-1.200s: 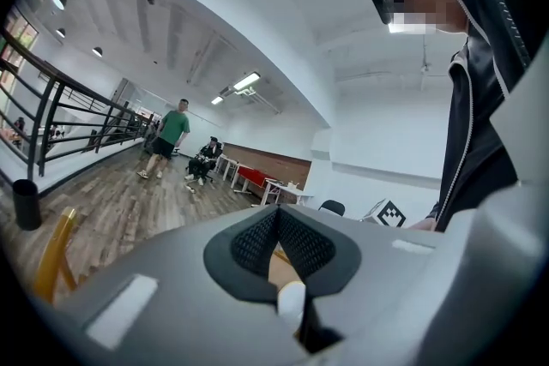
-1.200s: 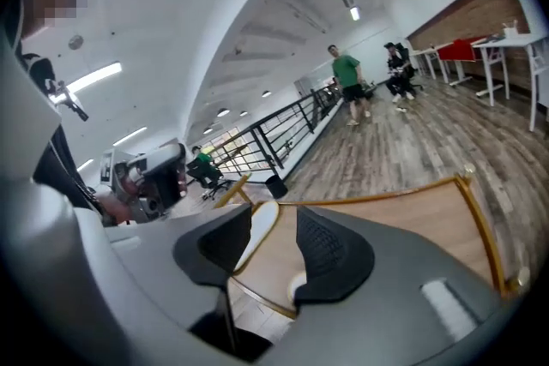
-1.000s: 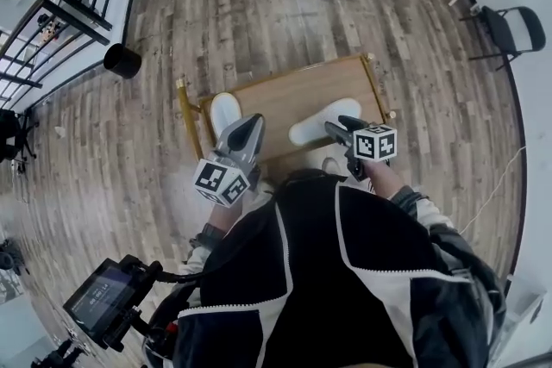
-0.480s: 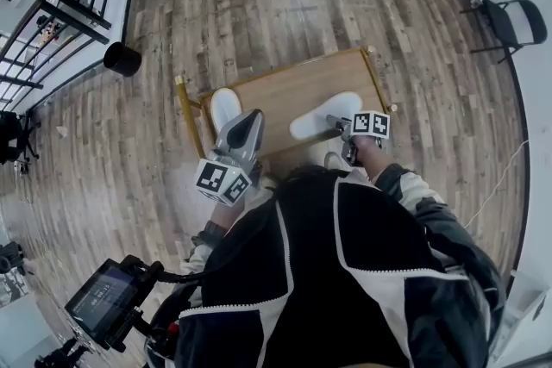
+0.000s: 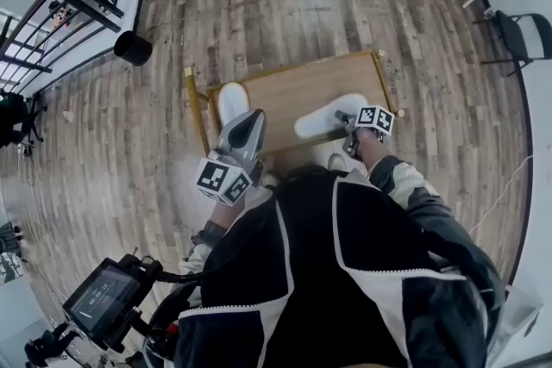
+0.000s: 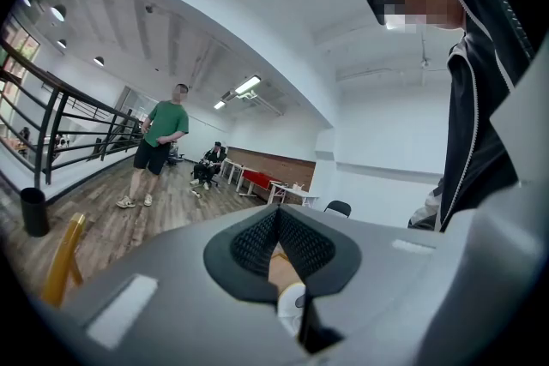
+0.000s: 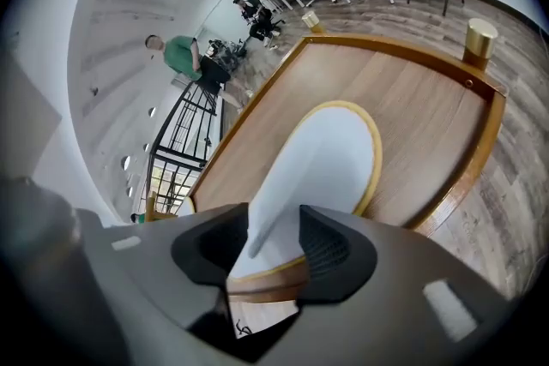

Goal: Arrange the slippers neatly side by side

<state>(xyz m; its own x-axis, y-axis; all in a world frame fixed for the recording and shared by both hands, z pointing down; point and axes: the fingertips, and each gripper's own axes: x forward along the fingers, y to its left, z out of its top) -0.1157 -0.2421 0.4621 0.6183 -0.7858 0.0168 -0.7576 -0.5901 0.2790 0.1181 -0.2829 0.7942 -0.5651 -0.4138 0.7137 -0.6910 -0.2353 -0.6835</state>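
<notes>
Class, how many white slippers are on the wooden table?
2. One white slipper lies at the left end of the low wooden table; the other lies near its right end. The person's body could hide more.

Pale daylight and ceiling strip lights [image 6: 247, 85] fill a white-walled hall with a wood-plank floor [image 6: 129, 223]. Left of the left gripper [image 6: 276, 227] jaws, a black railing [image 6: 51, 133] runs above a black bin [image 6: 34, 212]. Beyond the jaws, a person in a green shirt [image 6: 163, 141] stands before white tables [image 6: 287, 195], a black chair [image 6: 337, 207] and a brick-faced wall [image 6: 274, 163].
</notes>
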